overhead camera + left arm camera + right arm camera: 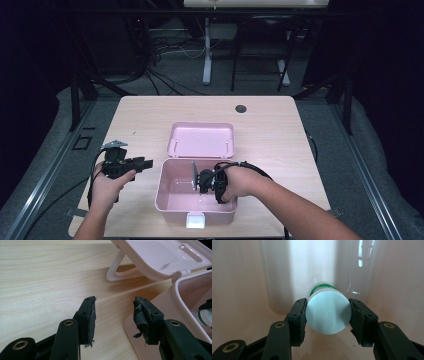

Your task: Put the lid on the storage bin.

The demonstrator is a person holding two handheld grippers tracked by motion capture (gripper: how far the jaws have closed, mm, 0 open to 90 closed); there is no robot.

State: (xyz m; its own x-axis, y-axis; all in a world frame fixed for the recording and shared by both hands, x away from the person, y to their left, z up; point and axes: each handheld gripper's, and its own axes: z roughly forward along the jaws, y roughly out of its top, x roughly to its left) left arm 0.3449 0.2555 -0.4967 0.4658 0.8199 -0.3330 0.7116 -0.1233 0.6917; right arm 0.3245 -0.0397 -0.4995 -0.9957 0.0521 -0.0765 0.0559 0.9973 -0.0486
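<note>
Gripping bottle [328,314] by cap inside box [165,197], right gripper [328,315] could slip — smooth cap; left gripper [115,315] open, empty.

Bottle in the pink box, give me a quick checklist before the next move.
1. Right gripper fingers on both sides of the bottle cap: ok.
2. Bottle inside the box: ok.
3. Bottle resting on the box floor: cannot tell.
4. Lid open, tilted back on the table: ok.
5. Left gripper open, empty, outside the box: ok.
6. Box held steady by the left gripper: not ok, it holds nothing.
</note>
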